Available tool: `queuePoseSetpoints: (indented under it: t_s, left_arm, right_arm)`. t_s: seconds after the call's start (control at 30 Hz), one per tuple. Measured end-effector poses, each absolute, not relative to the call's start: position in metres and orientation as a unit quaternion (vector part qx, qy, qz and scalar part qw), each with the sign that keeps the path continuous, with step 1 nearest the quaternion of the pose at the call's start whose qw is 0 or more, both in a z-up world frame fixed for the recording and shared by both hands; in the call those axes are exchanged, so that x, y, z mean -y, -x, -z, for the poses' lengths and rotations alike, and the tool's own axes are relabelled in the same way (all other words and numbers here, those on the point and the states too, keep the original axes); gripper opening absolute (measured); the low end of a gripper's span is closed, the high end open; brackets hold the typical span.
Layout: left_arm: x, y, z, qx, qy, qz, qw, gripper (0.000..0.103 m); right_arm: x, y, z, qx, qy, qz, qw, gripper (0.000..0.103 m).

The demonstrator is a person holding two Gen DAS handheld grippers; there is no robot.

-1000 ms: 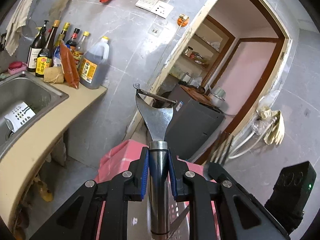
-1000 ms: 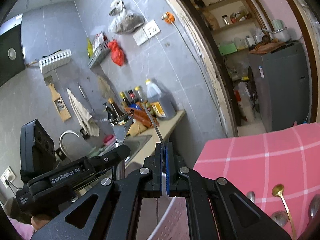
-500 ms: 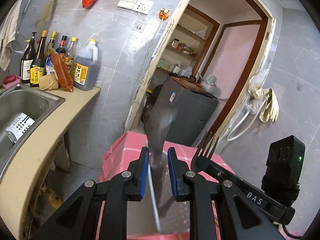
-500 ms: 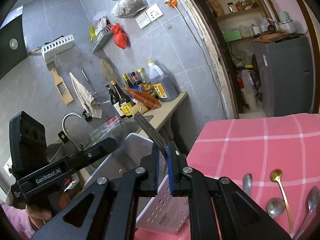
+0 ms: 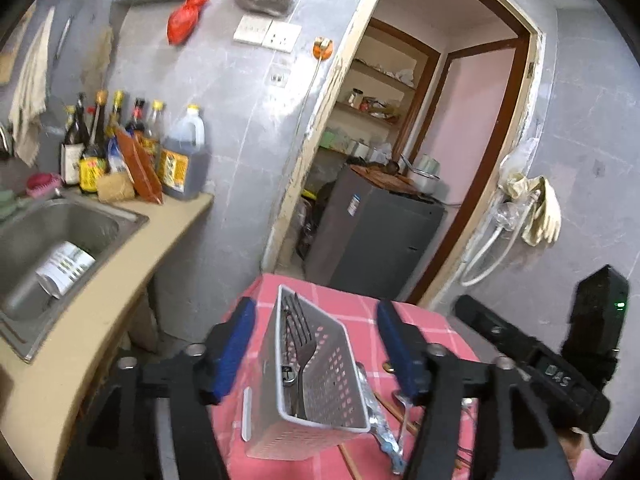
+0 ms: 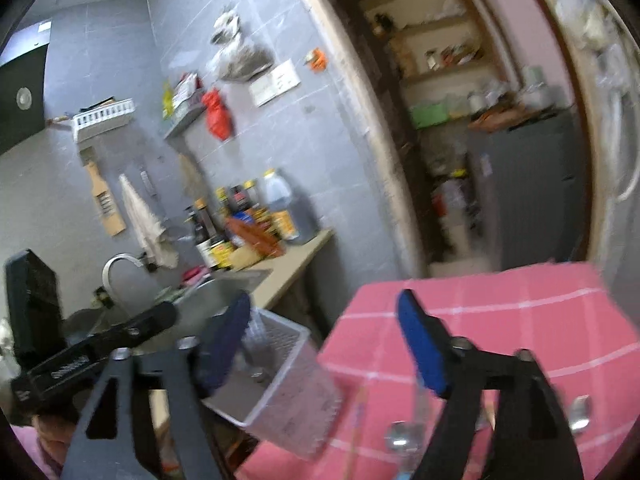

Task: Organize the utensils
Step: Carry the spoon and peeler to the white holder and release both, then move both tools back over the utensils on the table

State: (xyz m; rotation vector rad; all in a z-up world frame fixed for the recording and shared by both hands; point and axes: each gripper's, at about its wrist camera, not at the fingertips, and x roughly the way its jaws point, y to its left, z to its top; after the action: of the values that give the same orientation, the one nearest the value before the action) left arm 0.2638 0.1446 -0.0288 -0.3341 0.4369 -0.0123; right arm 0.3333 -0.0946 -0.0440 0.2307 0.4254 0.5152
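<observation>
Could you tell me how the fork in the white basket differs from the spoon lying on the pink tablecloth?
The fork stands nearly upright inside the basket, tines up; the spoon lies flat on the tablecloth. The fork is already stowed; the spoon is still loose outside. The fork looks sharp, the spoon blurred. Both appear to be metal.

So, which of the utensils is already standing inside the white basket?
The dark fork, tines up inside the white basket; the spoons lie on the pink cloth.
</observation>
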Motion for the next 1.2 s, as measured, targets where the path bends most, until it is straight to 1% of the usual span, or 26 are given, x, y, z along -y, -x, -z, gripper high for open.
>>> queuePoseSetpoints:
  t_s: [0.1,0.17,0.23,0.3,0.37,0.47,0.67,1.03,1.2]
  left_arm:
    - [-0.126,-0.259,0.020,-0.201,0.136,-0.006,0.970,0.086]
    - [-0.114,-0.257,0.017,-0.195,0.125,-0.006,0.973,0.092]
    - [-0.101,-0.255,0.015,-0.189,0.118,-0.005,0.975,0.095]
    - [-0.088,-0.253,0.016,-0.184,0.117,-0.004,0.976,0.100]
    - [-0.077,-0.252,0.018,-0.177,0.124,-0.004,0.976,0.101]
    - [-0.060,-0.251,0.023,-0.172,0.136,0.002,0.976,0.102]
    - [-0.024,-0.259,0.041,-0.190,0.122,0.010,0.974,0.102]
    - [0.033,-0.292,0.103,-0.286,0.092,0.049,0.953,0.102]
    - [0.047,-0.308,0.128,-0.324,0.081,0.055,0.941,0.102]
  right_arm:
    - [0.118,-0.325,0.034,-0.186,-0.100,-0.226,0.951,0.092]
    - [0.133,-0.320,0.026,-0.174,-0.088,-0.208,0.959,0.095]
    - [0.148,-0.315,0.021,-0.165,-0.077,-0.187,0.965,0.096]
    - [0.163,-0.310,0.018,-0.158,-0.072,-0.168,0.970,0.098]
    - [0.180,-0.304,0.017,-0.153,-0.071,-0.148,0.975,0.102]
    - [0.201,-0.300,0.018,-0.155,-0.068,-0.125,0.978,0.102]
    - [0.242,-0.299,0.035,-0.184,-0.070,-0.091,0.976,0.102]
    - [0.289,-0.315,0.088,-0.261,-0.075,-0.105,0.957,0.102]
    - [0.299,-0.328,0.116,-0.298,-0.083,-0.121,0.943,0.102]
